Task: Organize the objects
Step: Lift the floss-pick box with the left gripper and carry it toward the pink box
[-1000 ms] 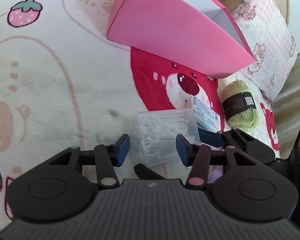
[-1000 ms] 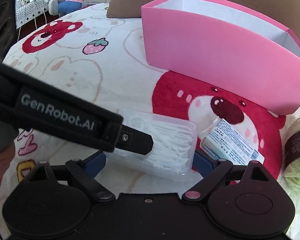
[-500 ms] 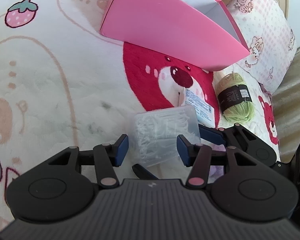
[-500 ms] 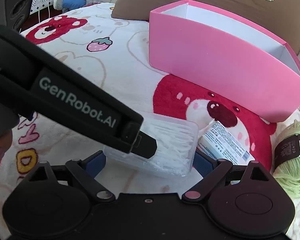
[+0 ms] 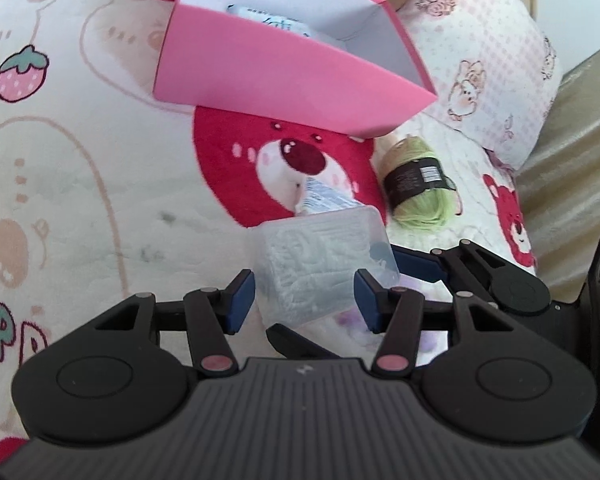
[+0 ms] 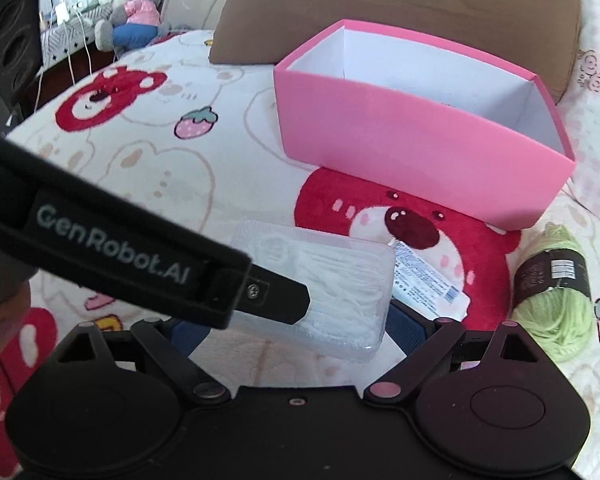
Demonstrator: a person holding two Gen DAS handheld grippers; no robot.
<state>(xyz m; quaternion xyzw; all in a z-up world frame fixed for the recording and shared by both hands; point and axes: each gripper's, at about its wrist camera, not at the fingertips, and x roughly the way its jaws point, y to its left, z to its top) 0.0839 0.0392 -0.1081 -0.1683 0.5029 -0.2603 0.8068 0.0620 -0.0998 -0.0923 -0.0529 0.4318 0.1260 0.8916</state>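
Note:
A clear plastic box (image 5: 324,256) of white picks hangs just above the bear blanket, carried by both grippers. My left gripper (image 5: 304,300) is shut across its narrow width, blue pads on both sides. In the right wrist view the same clear box (image 6: 340,280) spans my right gripper (image 6: 297,326), which is shut on its long ends; the left-hand pad is hidden behind the left gripper's finger (image 6: 275,296). The open pink box (image 5: 283,76) stands beyond with a white packet (image 5: 275,20) inside. A printed packet (image 6: 424,280) and green yarn (image 6: 552,296) lie on the blanket.
A brown pillow (image 6: 380,8) lies behind the pink box (image 6: 400,152), and a pink patterned pillow (image 5: 480,60) to its right. A plush toy (image 6: 131,16) and a black speaker (image 6: 7,40) stand off the bed at far left.
Both grippers have risen together with the clear box, which has left the blanket. The pink box now shows its inside from higher up.

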